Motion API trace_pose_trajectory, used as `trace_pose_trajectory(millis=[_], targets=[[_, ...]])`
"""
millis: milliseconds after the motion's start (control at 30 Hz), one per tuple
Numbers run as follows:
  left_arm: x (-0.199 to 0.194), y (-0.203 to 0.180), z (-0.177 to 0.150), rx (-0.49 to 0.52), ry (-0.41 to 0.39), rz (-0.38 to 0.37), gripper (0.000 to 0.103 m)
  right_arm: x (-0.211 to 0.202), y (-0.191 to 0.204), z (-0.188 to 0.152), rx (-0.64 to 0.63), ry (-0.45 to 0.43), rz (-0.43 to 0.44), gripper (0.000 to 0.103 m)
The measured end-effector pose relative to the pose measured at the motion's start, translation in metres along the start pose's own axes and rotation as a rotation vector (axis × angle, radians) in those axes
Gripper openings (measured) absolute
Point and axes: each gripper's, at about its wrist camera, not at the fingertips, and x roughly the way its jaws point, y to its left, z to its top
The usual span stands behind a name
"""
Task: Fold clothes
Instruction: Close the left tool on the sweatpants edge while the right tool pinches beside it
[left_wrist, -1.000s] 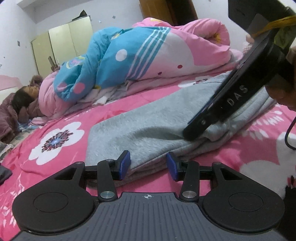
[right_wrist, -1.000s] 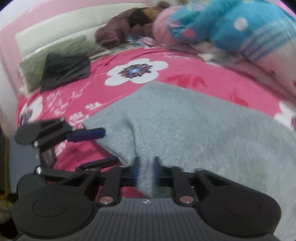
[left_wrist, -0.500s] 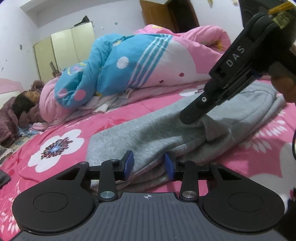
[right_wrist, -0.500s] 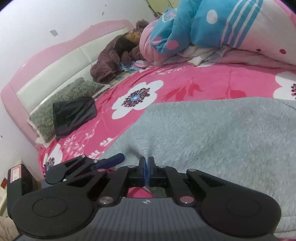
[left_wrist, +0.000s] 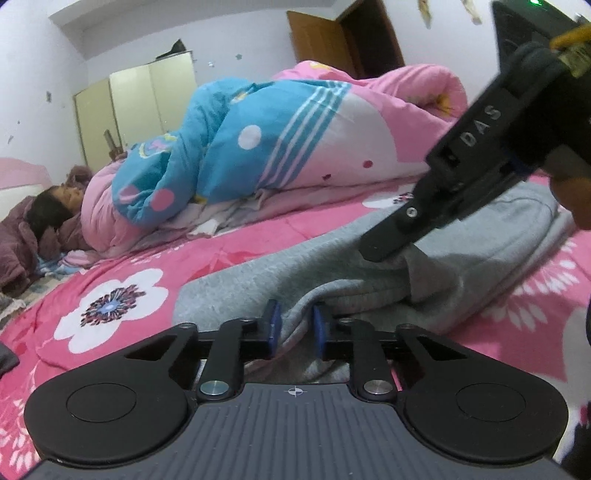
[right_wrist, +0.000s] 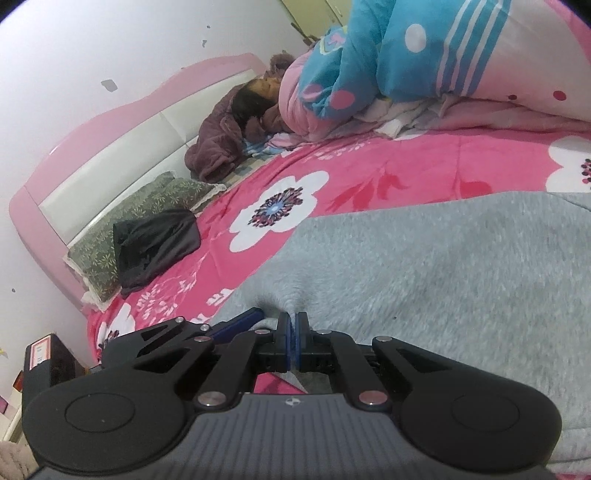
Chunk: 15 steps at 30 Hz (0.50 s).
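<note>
A grey fleece garment (left_wrist: 332, 266) lies partly folded on the pink flowered bedspread (left_wrist: 110, 306); it fills the right wrist view (right_wrist: 443, 277) too. My left gripper (left_wrist: 297, 326) has its blue pads closed around the garment's near edge, cloth bunched between them. My right gripper (right_wrist: 293, 341) is shut on a pinch of the same grey cloth and lifts it; it shows from the side in the left wrist view (left_wrist: 384, 251), raising a fold. The left gripper's fingers (right_wrist: 236, 325) show just left of the right one.
A person (left_wrist: 55, 218) lies under a pink and blue quilt (left_wrist: 277, 147) across the far side of the bed. A black garment (right_wrist: 155, 243) rests on a green pillow (right_wrist: 147, 203) by the pink headboard (right_wrist: 110, 147). Wardrobe and door stand behind.
My right gripper closed on the grey cloth and rose with it. My left gripper slid onto the garment's near edge and narrowed its pads onto the cloth.
</note>
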Motion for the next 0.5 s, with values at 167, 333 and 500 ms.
trace_pose_trajectory(millis=[167, 333, 500], targets=[[0.001, 0.008, 0.002, -0.074, 0.006, -0.021, 0.009, 0.003, -0.001, -0.01, 0.013, 0.038, 0.013, 0.004], [-0.003, 0.017, 0.002, -0.135, -0.017, -0.042, 0.009, -0.032, -0.013, -0.017, 0.068, -0.055, 0.025, 0.005], [-0.002, 0.015, 0.003, -0.128, -0.034, -0.037, 0.008, -0.047, -0.021, -0.022, 0.007, -0.073, -0.104, 0.005]])
